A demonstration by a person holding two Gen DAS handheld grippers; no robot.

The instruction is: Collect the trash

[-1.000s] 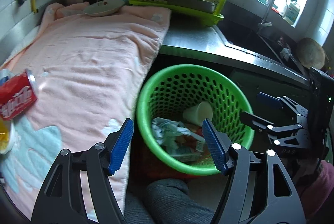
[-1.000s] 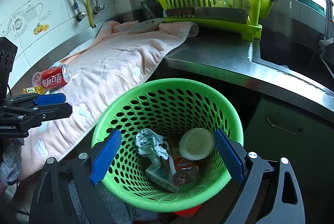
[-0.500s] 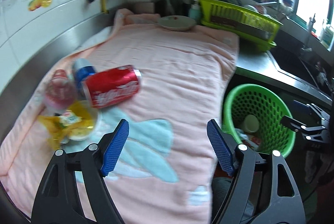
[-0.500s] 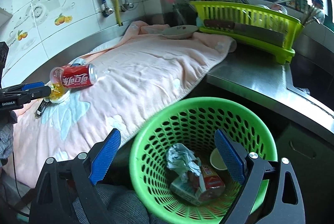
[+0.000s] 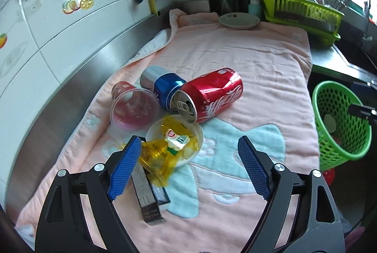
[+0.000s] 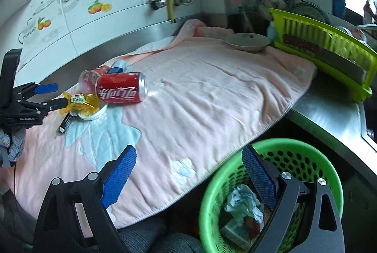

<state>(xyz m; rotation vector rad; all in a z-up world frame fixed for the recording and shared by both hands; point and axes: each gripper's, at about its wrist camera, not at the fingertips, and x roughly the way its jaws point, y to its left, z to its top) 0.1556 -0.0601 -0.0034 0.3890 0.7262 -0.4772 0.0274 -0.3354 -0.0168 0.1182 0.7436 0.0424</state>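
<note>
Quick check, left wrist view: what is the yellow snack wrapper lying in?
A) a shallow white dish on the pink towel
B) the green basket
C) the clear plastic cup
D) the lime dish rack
A. The yellow wrapper spills out of a shallow white dish on the pink towel, just in front of the red can; the green basket sits off the counter edge.

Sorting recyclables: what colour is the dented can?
Red with white lettering; clearest in the left wrist view.
</note>
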